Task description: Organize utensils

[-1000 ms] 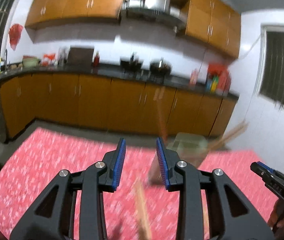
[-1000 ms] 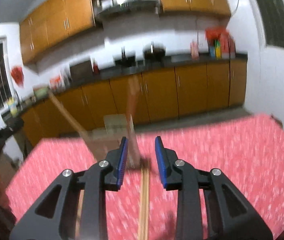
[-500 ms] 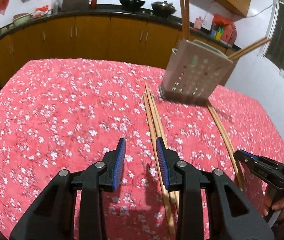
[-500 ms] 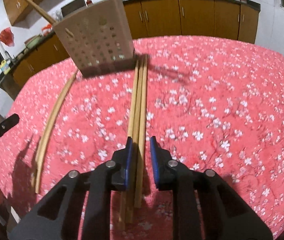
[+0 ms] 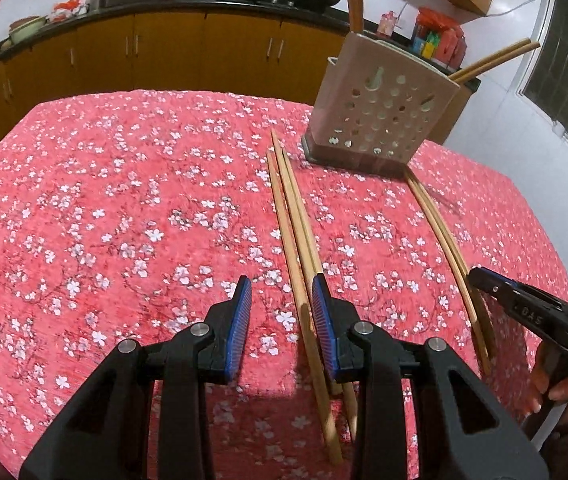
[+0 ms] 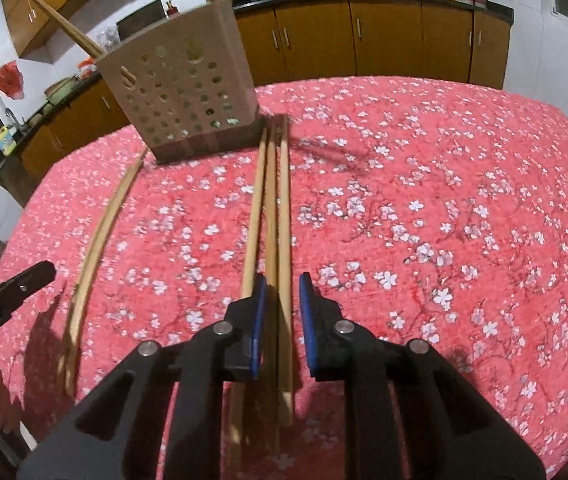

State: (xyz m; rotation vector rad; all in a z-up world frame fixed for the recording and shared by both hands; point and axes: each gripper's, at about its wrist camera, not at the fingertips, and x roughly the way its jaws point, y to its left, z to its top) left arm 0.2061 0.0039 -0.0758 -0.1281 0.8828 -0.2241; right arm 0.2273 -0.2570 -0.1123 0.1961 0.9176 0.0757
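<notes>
A beige perforated utensil holder (image 5: 380, 116) stands on the red floral tablecloth (image 5: 123, 220) with chopsticks sticking out of its top; it also shows in the right wrist view (image 6: 187, 100). Three wooden chopsticks (image 5: 296, 240) lie together in front of it, and they show too in the right wrist view (image 6: 269, 220). A second pair (image 5: 444, 248) lies further right, seen at the left in the right wrist view (image 6: 99, 240). My left gripper (image 5: 281, 308) is open, low over the three chopsticks. My right gripper (image 6: 279, 300) is open, straddling two of them.
Brown kitchen cabinets (image 5: 163, 56) and a dark counter with pots run behind the table. A window (image 5: 564, 60) is on the right wall. The other hand-held gripper (image 5: 524, 316) shows at the right edge of the left wrist view.
Both grippers swung down from facing the kitchen to low over the table. The right gripper's jaws narrowed, then widened a little around the chopsticks.
</notes>
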